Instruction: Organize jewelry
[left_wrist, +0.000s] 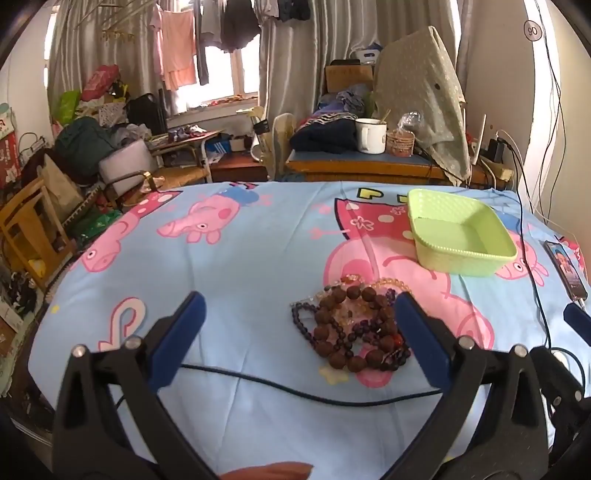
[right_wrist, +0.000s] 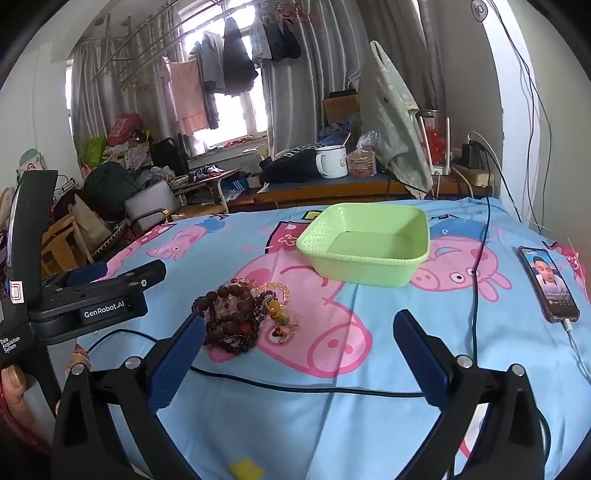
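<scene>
1. One tangled heap of beaded jewelry (left_wrist: 354, 325), big brown wooden beads wound with dark purple and clear amber strands, lies on the light blue cartoon-pig bedsheet (left_wrist: 240, 266), near the middle of the bed, and none of it has been sorted yet by the look of it.
2. Just beyond it, to the far right, the pale green woven-pattern plastic basket (right_wrist: 365, 254) stands with nothing visible inside, so I'd judge the whole job is still ahead: every strand has yet to be picked out and placed.
3. Left gripper (left_wrist: 299, 314) hovers with its blue fingers spread wide and gripping nothing; its right finger overlaps the heap's right edge in the left wrist view, though whether it touches the beads I can't tell.
4. Right gripper (right_wrist: 299, 332) is likewise fully released and bare, the heap just off its left finger.
5. A thin black cable (right_wrist: 295, 386) snakes across the sheet near both grippers.
6. At the right edge of the bed lies a black smartphone (right_wrist: 550, 284), screen lit and plugged in.
7. Hard to make out: how many separate strands are in that knot, and which bead belongs to which.
</scene>
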